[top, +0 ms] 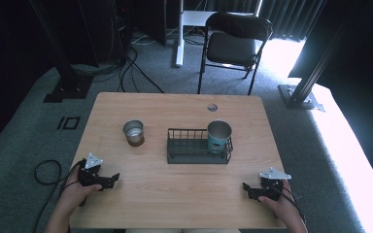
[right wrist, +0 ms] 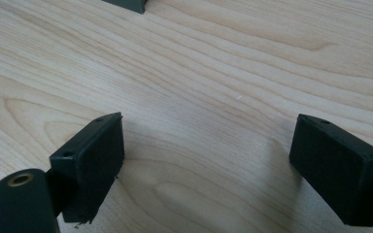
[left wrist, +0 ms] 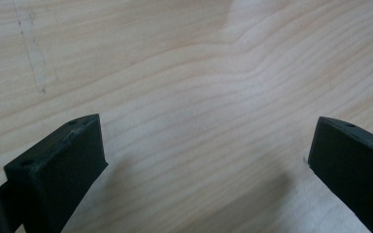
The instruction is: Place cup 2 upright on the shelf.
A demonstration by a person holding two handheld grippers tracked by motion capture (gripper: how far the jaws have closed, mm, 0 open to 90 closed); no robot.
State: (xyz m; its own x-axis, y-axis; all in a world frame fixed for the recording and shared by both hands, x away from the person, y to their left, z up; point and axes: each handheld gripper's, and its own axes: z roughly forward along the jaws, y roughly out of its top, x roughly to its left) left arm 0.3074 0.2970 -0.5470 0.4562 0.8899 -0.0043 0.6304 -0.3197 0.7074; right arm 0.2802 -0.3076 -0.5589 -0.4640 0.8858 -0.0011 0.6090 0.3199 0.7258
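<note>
Both the left gripper (top: 110, 180) and right gripper (top: 249, 190) rest lower frame, jaws wide, empty; the teal cup's (top: 219, 137) label is unreadable.

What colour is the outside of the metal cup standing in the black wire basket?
Teal on the outside of the cup, with a silvery rim; the high view shows it best.

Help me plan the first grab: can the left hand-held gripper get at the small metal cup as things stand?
Probably yes. The left hand-held gripper rests open near the table's front left corner, and bare wood lies between it and the cup. The basket sits off to the cup's right, out of the way.
</note>
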